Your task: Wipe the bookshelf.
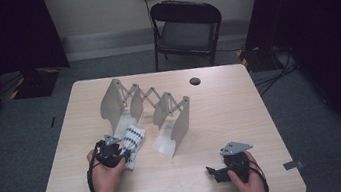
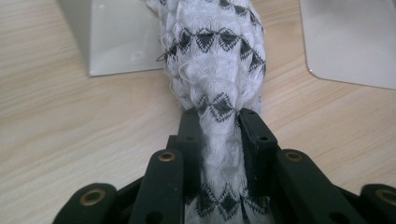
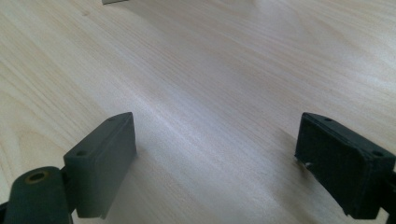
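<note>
Black jaws of my left gripper (image 2: pixel 219 140) sit closest to the lens, clenched on a rolled white cloth w/ black diamond pattern (image 2: pixel 215 60). Cloth is squeezed narrow between the pads and bulges out beyond them toward 12 o'clock. In the high view the left gripper (image 1: pixel 115 151) is at approx 8 o'clock on the worktop (image 1: pixel 221 114), and the cloth (image 1: pixel 132 141) lies on the wood at the mouth of the left-hand slot of the grey accordion rack (image 1: pixel 145 112). Rack plates (image 2: pixel 116 42) show either side of the roll, at 11 and 1 o'clock; roll isn't between them yet as far as I can tell.

Step in hand, my read: carrying the roll into a rack slot. Next move prob. needs a push toward 12 o'clock, keeping the roll in line w/ the gap so it doesn't snag a plate, grip kept firm till it's seated.

Over at 5 o'clock my right gripper (image 1: pixel 226 169) rests low over the worktop, jaws spread wide, nothing between them but bare wood (image 3: pixel 210 93).
</note>
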Tool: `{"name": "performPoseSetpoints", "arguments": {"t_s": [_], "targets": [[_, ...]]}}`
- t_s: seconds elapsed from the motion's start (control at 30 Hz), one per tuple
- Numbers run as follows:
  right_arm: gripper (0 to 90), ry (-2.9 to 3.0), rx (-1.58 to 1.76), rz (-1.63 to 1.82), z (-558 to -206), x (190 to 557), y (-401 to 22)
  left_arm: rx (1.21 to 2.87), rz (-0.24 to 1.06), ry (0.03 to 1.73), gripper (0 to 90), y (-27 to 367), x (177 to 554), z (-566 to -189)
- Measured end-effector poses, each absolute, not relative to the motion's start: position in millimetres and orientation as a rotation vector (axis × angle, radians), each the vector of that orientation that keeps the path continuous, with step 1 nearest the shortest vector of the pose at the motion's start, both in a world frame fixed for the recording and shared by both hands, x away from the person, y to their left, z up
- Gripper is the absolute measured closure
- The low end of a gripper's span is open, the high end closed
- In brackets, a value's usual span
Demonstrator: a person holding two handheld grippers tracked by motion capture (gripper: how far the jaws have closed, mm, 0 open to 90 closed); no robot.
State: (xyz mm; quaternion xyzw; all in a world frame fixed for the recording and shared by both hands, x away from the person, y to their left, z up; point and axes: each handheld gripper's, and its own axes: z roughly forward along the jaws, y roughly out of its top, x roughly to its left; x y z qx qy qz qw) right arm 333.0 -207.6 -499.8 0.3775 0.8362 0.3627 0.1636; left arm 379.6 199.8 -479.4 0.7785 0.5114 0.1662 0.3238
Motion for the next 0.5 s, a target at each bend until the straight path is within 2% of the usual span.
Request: {"name": "performPoseSetpoints", "arguments": {"t_s": [0.27,0.5], "targets": [[11.5,2.383,1.078,1.033,-499.8,333.0,-207.5,2.016,0.465,1.38,72.2,215.1,381.8,-477.2],[11.5,2.383,1.078,1.033,-499.8,333.0,-207.5,2.006,0.482,1.398,71.1,210.7,398.6,-478.6]]}}
